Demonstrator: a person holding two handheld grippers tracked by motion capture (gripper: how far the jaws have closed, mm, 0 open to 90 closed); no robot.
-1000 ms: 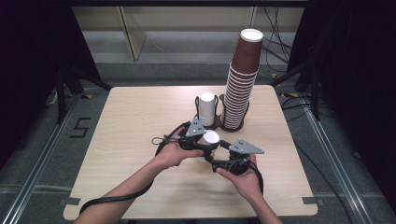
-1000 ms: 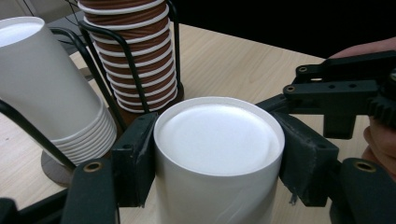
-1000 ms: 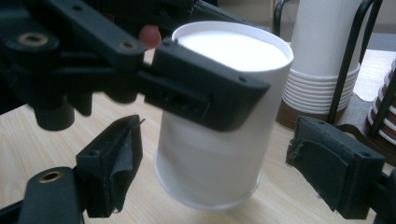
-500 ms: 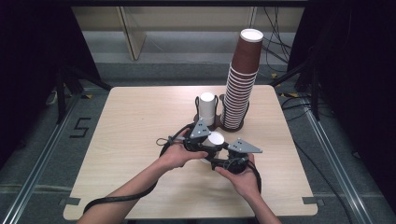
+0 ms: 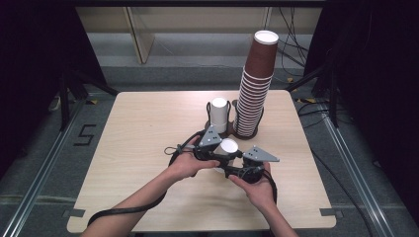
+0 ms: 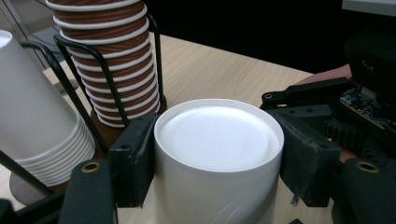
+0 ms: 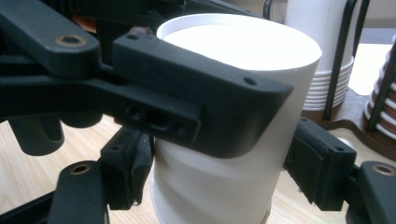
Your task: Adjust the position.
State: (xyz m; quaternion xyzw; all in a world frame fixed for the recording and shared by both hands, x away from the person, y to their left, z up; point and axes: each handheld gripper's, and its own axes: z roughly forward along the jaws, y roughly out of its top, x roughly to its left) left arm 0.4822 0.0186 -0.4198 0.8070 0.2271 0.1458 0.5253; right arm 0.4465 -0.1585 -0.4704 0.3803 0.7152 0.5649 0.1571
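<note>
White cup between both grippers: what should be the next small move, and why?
Probably finish closing the right gripper until firm. Its jaws have just been closing low around the white cup, whose top the left gripper already clamps; firm contact is unclear.

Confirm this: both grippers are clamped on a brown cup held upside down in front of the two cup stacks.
Wrong colour. The cup is white, as the left gripper view shows; the brown ones sit in the tall stack behind. The rest holds: the left gripper and right gripper both close on it, upside down.
</note>
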